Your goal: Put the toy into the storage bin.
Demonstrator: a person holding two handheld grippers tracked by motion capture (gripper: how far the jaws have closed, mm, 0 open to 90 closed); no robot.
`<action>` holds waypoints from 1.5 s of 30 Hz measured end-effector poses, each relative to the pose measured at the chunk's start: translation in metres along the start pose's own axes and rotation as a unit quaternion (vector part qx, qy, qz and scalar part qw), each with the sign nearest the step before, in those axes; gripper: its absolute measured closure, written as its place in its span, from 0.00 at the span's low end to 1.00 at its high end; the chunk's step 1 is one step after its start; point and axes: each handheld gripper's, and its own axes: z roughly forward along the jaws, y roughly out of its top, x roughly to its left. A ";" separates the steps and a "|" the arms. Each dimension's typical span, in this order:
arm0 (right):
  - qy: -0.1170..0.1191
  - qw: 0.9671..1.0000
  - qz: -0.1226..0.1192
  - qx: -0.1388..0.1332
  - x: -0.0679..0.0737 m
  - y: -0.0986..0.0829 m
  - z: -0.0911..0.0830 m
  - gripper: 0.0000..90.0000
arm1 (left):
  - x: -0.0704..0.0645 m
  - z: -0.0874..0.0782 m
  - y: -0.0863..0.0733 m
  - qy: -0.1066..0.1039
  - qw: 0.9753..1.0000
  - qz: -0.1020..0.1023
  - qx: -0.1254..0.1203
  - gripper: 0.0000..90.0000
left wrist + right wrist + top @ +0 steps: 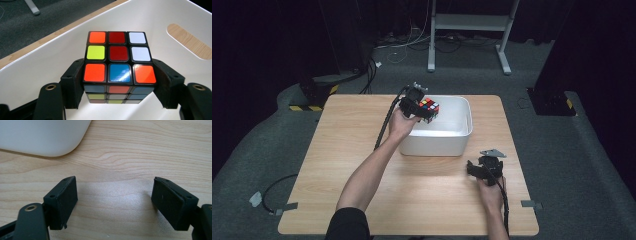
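Left gripper clamped a puzzle cube between its jaws, one black pad pressed on each side of the cube. It held the cube over the inside of a white tub, tub wall right ahead of the jaws, slot handle up to the right. Right gripper sat low over the wooden table, jaws spread wide, nothing between them. Tub corner lay ahead and left of those jaws, near but apart.

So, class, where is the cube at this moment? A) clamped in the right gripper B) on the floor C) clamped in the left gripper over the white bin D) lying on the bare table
C: the left gripper has its jaws shut on the cube, with the bin behind and below it.
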 end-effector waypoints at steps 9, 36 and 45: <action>-0.001 1.000 0.000 0.000 0.000 0.000 0.000 0.23 | -0.001 -0.007 -0.002 -0.004 1.000 0.001 -0.004 0.38; -0.001 1.000 -0.001 0.001 0.000 0.000 0.000 0.23 | -0.010 -0.025 -0.012 -0.015 1.000 0.008 -0.007 0.38; -0.001 1.000 -0.001 0.001 0.000 0.000 0.000 0.23 | -0.013 -0.028 -0.018 -0.017 1.000 0.009 -0.007 0.38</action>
